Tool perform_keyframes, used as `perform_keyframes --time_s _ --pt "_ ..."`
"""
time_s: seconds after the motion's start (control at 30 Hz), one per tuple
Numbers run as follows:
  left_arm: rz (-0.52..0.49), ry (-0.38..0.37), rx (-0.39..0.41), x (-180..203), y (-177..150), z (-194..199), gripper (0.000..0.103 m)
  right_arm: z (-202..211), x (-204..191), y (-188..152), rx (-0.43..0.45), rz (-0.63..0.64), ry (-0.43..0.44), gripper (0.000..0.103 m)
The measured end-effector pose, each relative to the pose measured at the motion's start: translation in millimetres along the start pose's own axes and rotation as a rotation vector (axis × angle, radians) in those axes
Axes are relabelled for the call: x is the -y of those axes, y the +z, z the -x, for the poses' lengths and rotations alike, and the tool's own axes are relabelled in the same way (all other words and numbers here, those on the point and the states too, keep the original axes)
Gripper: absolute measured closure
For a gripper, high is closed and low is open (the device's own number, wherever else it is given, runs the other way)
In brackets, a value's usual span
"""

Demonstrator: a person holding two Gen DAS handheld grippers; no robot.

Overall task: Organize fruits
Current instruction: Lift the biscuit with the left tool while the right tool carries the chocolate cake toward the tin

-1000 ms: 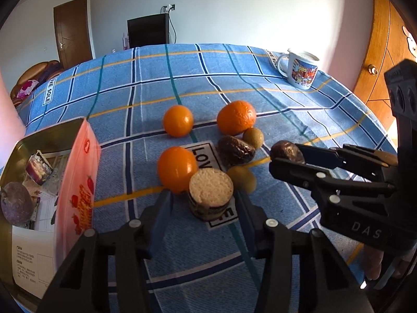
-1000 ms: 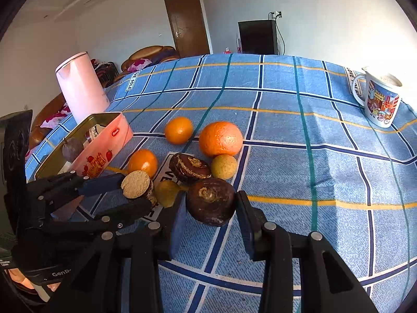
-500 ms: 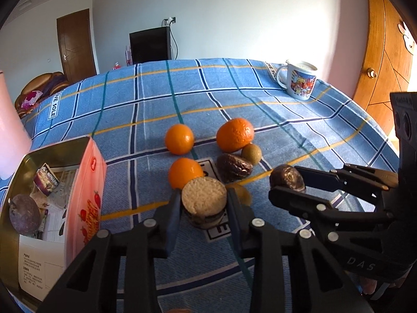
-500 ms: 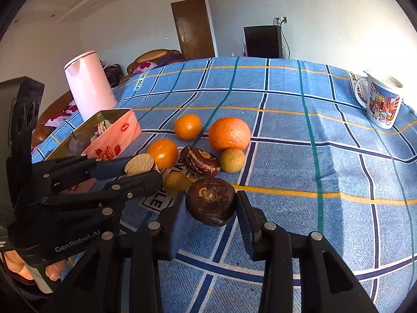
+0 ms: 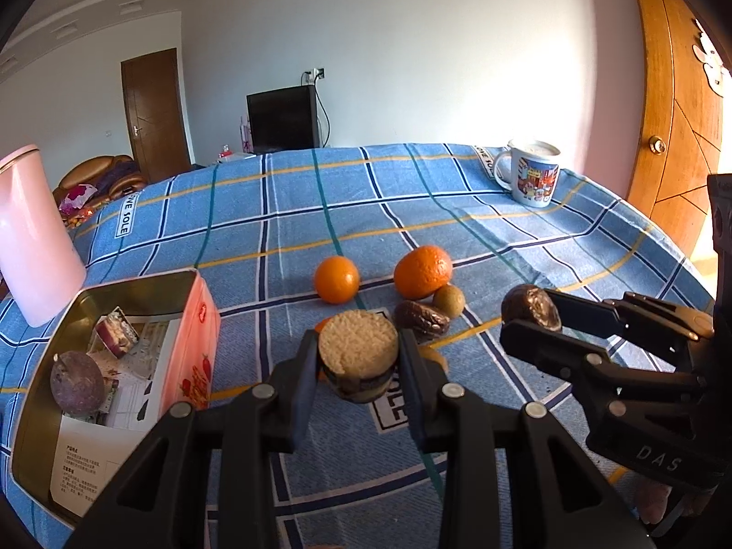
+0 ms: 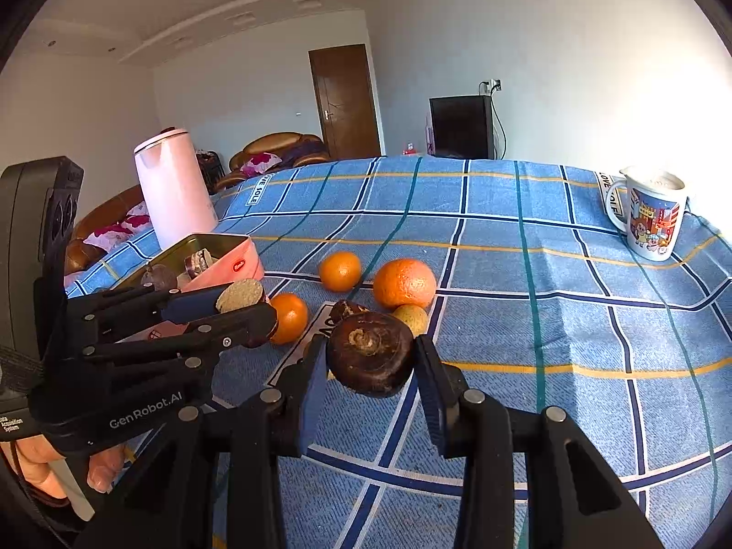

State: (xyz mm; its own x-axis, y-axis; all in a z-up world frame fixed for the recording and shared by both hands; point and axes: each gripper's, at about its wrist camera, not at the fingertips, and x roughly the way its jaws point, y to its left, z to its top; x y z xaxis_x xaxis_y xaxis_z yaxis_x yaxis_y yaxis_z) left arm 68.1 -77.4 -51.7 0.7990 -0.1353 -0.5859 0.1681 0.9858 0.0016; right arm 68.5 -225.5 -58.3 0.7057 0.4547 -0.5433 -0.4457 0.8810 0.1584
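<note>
My left gripper [image 5: 358, 366] is shut on a cut dark fruit with a pale flat top [image 5: 357, 357] and holds it above the blue plaid cloth. My right gripper [image 6: 370, 368] is shut on a dark brown round fruit [image 6: 371, 353], also lifted; it also shows in the left wrist view [image 5: 530, 309]. On the cloth lie a large orange [image 5: 423, 271], a small orange [image 5: 336, 279], a third orange [image 6: 288, 318], a wrinkled dark fruit [image 5: 421, 322] and a small green-brown fruit [image 5: 449, 300]. An open pink tin [image 5: 201, 320] at the left holds a purple fruit [image 5: 76, 383].
A pink kettle [image 5: 32, 238] stands behind the tin at the left. A printed mug [image 5: 533, 177] stands at the far right of the table. The tin also holds papers and a small packet [image 5: 116, 333]. A wooden door [image 5: 677, 105] is at the right.
Both grippers have risen with their fruits held. The left gripper closed on the cut fruit and lifted it off the cloth. The fruits on the cloth have not moved.
</note>
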Motion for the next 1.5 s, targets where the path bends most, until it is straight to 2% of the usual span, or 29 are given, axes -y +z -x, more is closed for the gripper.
perform_keyframes --time_s 0.97,1.23,1.5 --pt "-0.009 0.07 0.164 -0.1 -2.2 32.1 0.068 30.4 -8.8 -5.2 0.174 0.034 -0.054 0.063" --pt "-0.002 0.072 0.183 -3.9 -0.7 39.2 0.068 37.3 -18.6 -6.5 0.212 0.08 -0.109 0.063" --pt "0.028 0.079 0.202 -18.3 -1.3 49.3 0.068 39.0 -32.4 3.1 0.223 0.114 -0.114 0.063"
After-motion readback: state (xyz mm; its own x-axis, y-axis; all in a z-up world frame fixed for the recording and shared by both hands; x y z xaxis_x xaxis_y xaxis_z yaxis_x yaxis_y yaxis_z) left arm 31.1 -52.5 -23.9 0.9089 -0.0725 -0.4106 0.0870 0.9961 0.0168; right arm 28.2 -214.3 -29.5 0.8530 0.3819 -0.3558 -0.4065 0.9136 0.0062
